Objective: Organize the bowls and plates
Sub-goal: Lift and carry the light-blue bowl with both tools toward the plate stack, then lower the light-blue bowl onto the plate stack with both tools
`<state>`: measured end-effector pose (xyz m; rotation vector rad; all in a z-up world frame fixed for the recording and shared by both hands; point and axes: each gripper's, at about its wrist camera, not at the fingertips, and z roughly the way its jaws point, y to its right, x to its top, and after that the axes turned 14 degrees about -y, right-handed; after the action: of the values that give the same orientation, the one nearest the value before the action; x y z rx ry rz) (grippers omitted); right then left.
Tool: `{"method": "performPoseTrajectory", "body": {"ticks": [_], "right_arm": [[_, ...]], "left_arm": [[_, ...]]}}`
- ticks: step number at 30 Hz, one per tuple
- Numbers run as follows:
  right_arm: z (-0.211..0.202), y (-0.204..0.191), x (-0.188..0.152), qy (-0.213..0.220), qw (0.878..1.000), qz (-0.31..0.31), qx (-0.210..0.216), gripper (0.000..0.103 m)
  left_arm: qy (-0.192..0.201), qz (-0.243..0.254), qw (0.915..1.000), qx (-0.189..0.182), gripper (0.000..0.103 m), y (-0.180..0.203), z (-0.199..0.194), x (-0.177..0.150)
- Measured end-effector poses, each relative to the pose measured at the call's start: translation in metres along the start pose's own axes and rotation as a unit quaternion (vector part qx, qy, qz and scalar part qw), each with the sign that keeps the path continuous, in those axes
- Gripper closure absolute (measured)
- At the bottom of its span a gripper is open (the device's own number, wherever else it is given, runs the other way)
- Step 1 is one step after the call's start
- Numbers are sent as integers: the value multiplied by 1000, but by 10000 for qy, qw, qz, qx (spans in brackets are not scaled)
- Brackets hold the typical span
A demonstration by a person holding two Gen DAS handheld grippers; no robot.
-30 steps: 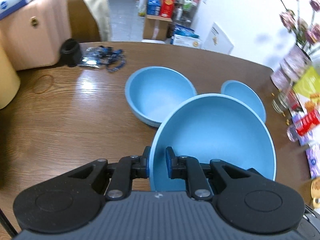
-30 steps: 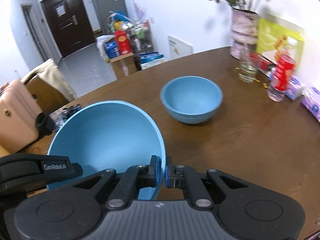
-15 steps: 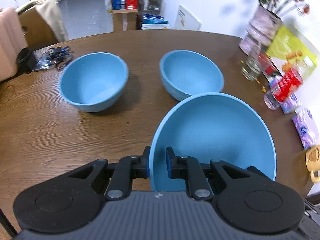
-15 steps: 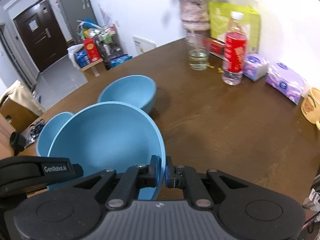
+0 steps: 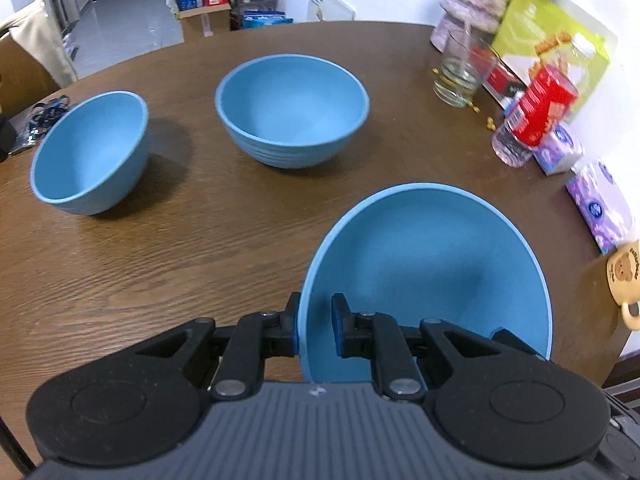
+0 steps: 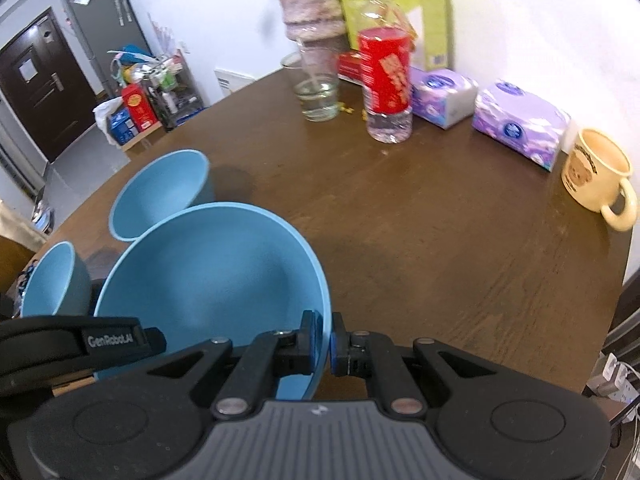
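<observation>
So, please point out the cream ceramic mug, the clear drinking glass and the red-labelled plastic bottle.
cream ceramic mug (image 6: 596, 172): right wrist view, its outer wall.
clear drinking glass (image 6: 318, 94): right wrist view, its lower wall.
red-labelled plastic bottle (image 6: 386, 72): right wrist view, its label.

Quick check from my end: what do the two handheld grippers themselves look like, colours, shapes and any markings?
Both look alike: the left gripper and right gripper have a grey ribbed body, two rounded black lobes with disc-shaped recesses, black linkage arms with silver pivot pins, and jaws faced with blue pads. A small white logo sits on each ribbed body. In the right wrist view, white "GenRobot.AI" lettering shows on the left gripper's black side. No hands or sleeves show.
</observation>
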<state>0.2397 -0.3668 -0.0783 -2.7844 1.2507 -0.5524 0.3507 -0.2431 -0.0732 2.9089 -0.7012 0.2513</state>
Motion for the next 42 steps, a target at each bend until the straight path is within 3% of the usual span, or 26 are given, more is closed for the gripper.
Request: {"method": "performPoseTrajectory", "body": {"ticks": [23, 42], "right_arm": [[38, 35, 2, -221, 9995, 207, -45, 96], [45, 59, 1, -45, 9993, 289, -237, 96]], "left_arm": [[-231, 267, 9993, 104, 87, 31, 44, 3], [-274, 571, 9980, 31, 87, 51, 61, -4]]}}
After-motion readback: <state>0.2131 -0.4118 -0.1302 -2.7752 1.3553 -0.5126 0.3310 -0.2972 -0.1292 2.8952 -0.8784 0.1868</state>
